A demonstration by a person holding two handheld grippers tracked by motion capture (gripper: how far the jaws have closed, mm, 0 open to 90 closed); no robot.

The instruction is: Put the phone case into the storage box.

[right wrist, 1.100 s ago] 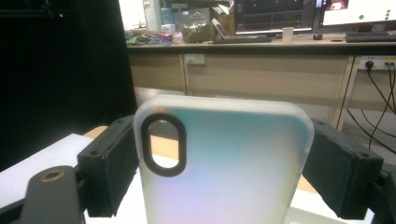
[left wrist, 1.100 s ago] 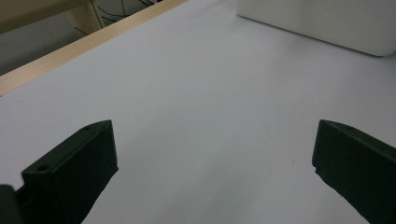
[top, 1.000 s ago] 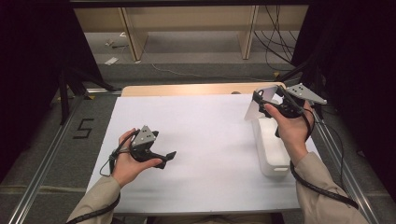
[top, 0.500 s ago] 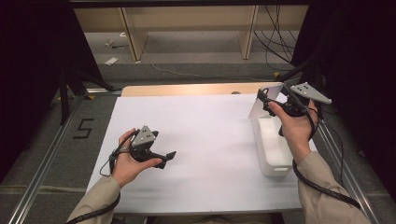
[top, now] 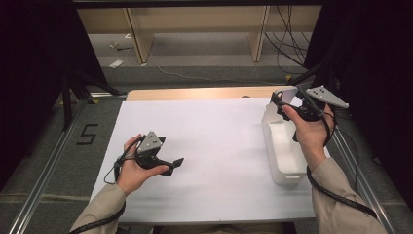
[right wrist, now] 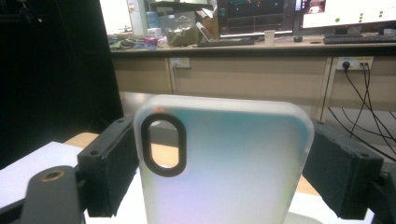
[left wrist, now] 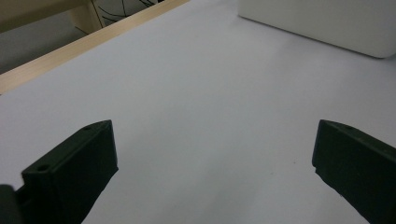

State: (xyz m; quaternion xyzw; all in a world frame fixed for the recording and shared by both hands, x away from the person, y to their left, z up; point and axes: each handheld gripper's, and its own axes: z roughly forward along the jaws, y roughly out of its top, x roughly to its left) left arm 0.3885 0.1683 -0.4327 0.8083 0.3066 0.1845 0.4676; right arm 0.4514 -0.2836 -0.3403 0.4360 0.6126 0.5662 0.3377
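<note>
My right gripper (top: 281,101) is held up over the far end of a white bin (top: 272,146) at the table's right. It is shut on a translucent, frosted phone case (right wrist: 224,163) with an oval camera cutout, and the black pads (right wrist: 109,163) press on the case's two long edges. From above, the case (top: 288,93) stands upright in front of the hand. My left gripper (top: 171,164) lies low over the white table sheet at the front left. Its jaws stand wide apart in the left gripper view, with nothing between them (left wrist: 215,163).
The white sheet (top: 219,146) covers the table, with a wooden strip (top: 195,93) along the far edge. A corner of the white bin (left wrist: 322,23) lies ahead of the left gripper. Beyond the table stand wooden desks and hanging cables.
The right hand with the phone case has shifted a little to the right. The left hand has stayed where it was.
</note>
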